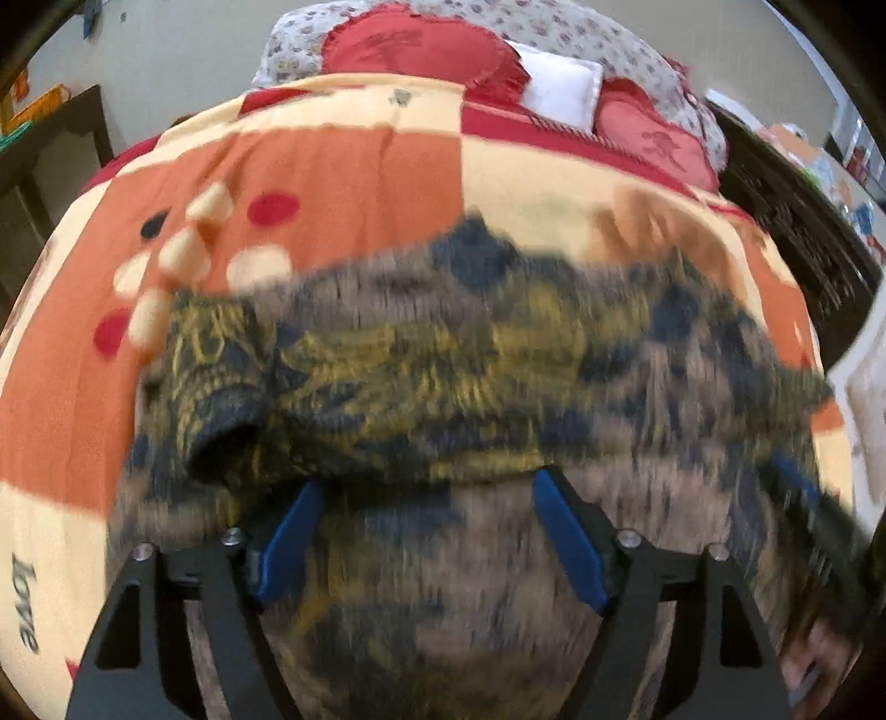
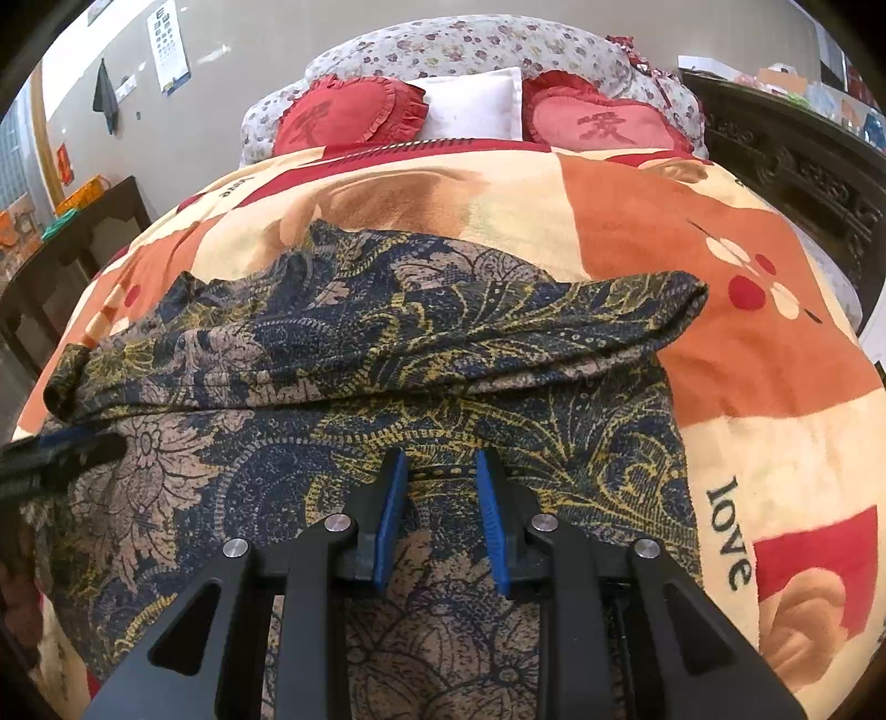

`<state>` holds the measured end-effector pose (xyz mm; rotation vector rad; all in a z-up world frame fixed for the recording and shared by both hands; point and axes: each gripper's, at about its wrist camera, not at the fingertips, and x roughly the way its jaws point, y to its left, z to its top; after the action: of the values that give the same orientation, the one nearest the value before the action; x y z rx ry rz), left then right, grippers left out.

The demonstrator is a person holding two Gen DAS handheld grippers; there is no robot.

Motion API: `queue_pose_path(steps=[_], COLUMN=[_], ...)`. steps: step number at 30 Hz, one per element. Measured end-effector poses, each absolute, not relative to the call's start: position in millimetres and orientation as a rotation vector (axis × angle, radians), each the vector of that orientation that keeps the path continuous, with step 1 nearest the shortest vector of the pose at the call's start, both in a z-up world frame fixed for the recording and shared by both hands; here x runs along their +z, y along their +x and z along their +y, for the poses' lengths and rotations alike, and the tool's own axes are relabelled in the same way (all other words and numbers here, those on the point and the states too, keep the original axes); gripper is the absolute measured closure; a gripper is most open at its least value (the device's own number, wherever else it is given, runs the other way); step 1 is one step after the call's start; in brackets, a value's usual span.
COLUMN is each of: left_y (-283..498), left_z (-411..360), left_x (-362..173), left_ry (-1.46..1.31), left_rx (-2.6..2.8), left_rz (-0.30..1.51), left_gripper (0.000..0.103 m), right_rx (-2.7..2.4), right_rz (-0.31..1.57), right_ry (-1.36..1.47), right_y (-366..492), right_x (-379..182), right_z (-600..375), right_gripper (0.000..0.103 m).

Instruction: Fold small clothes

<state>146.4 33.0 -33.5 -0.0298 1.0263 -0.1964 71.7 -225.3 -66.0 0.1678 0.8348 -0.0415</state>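
So there's a patterned garment (image 2: pixel 387 354) in navy, tan and mustard yellow lying across a bed, on top of an orange, cream and red blanket (image 2: pixel 747 360) with "love" printed on it. In the right wrist view it's nice and sharp: the upper part of the cloth is doubled over into a thick folded band running side to side, with the rest spread flat below it toward the camera. The right gripper (image 2: pixel 442 476) sits over that flat lower part, its blue-padded fingers (image 2: pixel 390 515) a modest gap apart with nothing between them but the fabric underneath, so it's spread, not pinching. The left gripper (image 1: pixel 426 487) is way more open, fingers far apart, tips right at the near edge of the folded band; that view is smeared with motion blur so I can't tell if the tips actually touch the cloth. You can also spot the left gripper's tip poking in at the left edge of the right wrist view, beside the end of the band. At the head of the bed there are two red heart cushions (image 2: pixel 349 113) with a white pillow (image 2: pixel 470 108) between them, against a floral bolster (image 2: pixel 470 44).
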Motion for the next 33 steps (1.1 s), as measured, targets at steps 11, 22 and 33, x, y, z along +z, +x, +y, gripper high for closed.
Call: queue_pose_path(steps=[11, 22, 33], left_y=[188.9, 154.8, 167.0], left_z=[69.6, 68.8, 52.2], left_x=[22.1, -51.3, -51.7], left_ry=[-0.104, -0.137, -0.048], left_rx=[-0.119, -0.155, -0.126], left_rz=[0.786, 0.822, 0.875], left_gripper=[0.030, 0.028, 0.021], right_rx=[-0.027, -0.087, -0.023], right_rz=[0.830, 0.851, 0.878], right_ry=[0.198, 0.147, 0.083], right_y=[70.8, 79.1, 143.1], right_x=[-66.8, -45.9, -43.8], right_z=[-229.7, -217.0, -191.0], right_gripper=[0.073, 0.073, 0.073])
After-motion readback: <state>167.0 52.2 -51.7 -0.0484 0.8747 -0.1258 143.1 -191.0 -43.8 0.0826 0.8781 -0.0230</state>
